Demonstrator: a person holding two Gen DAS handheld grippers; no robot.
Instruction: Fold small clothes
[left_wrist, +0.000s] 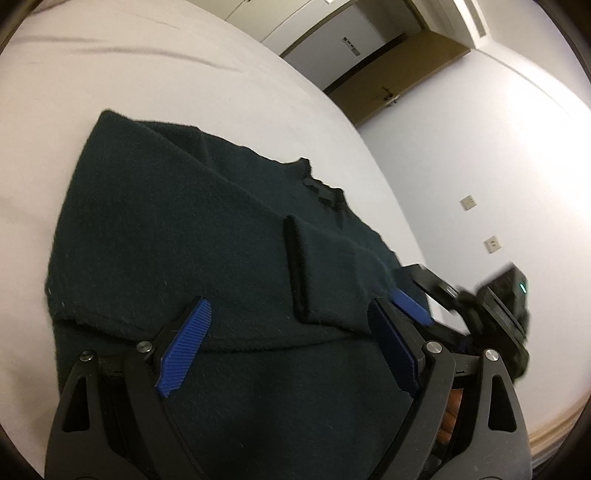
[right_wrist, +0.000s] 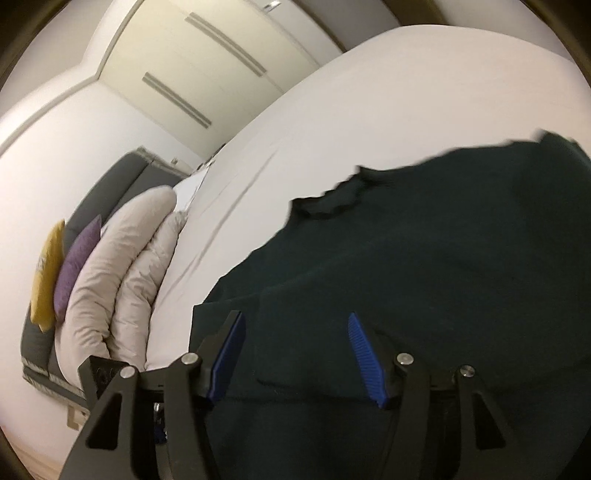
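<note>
A dark green fleece garment (left_wrist: 177, 229) lies on the white bed (left_wrist: 110, 66), partly folded, with a sleeve cuff (left_wrist: 295, 269) laid across it. My left gripper (left_wrist: 291, 314) is open and empty, just above the garment's near edge. My right gripper (left_wrist: 417, 306) shows at the right of the left wrist view, beside the garment's right edge. In the right wrist view the right gripper (right_wrist: 295, 325) is open and empty over the same garment (right_wrist: 443, 258), whose wavy collar edge (right_wrist: 332, 199) lies ahead.
The bed sheet (right_wrist: 369, 92) stretches beyond the garment. White pillows (right_wrist: 122, 266), a purple cushion (right_wrist: 75, 266) and a yellow cushion (right_wrist: 46, 273) lean on a grey headboard (right_wrist: 122, 177) at the left. A wall with sockets (left_wrist: 468, 202) and a wooden door (left_wrist: 388, 96) stand past the bed.
</note>
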